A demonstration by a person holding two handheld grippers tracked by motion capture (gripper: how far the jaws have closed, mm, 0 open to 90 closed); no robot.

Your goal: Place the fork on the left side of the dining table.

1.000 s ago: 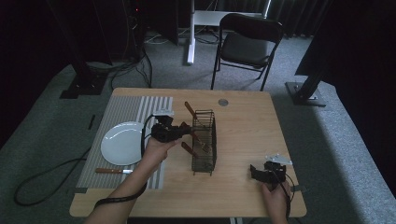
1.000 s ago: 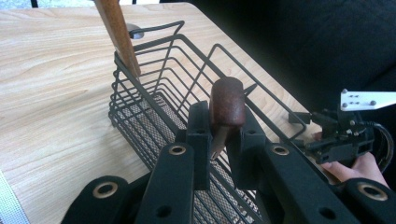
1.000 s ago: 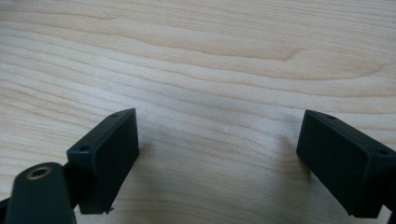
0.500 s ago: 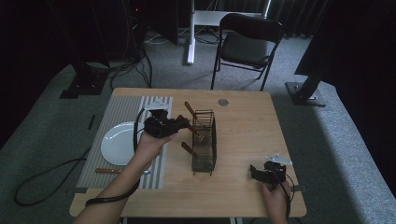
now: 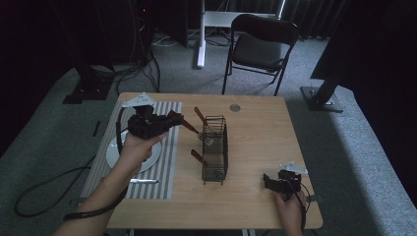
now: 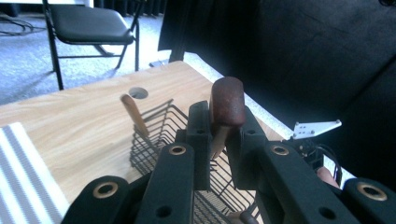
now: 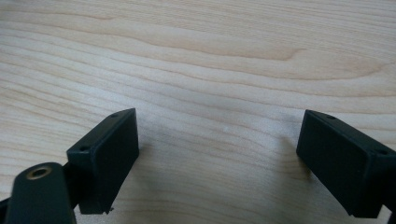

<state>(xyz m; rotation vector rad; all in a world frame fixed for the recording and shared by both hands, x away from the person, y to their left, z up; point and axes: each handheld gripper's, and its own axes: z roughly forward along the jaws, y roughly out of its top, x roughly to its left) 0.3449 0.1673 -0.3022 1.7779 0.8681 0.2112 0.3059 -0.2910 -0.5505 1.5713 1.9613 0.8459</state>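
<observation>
While the left gripper (image 5: 172, 119) pinches a utensil's brown handle (image 6: 227, 103) (centre frame), the right gripper (image 5: 272, 182) rests, jaws spread, lower right on the worktop (image 5: 255, 132).

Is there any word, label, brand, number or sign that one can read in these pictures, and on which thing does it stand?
None: no readable text on the table, the wire basket, the striped mat, the plate, the wooden-handled utensil held in the left gripper, or the right gripper.
</observation>
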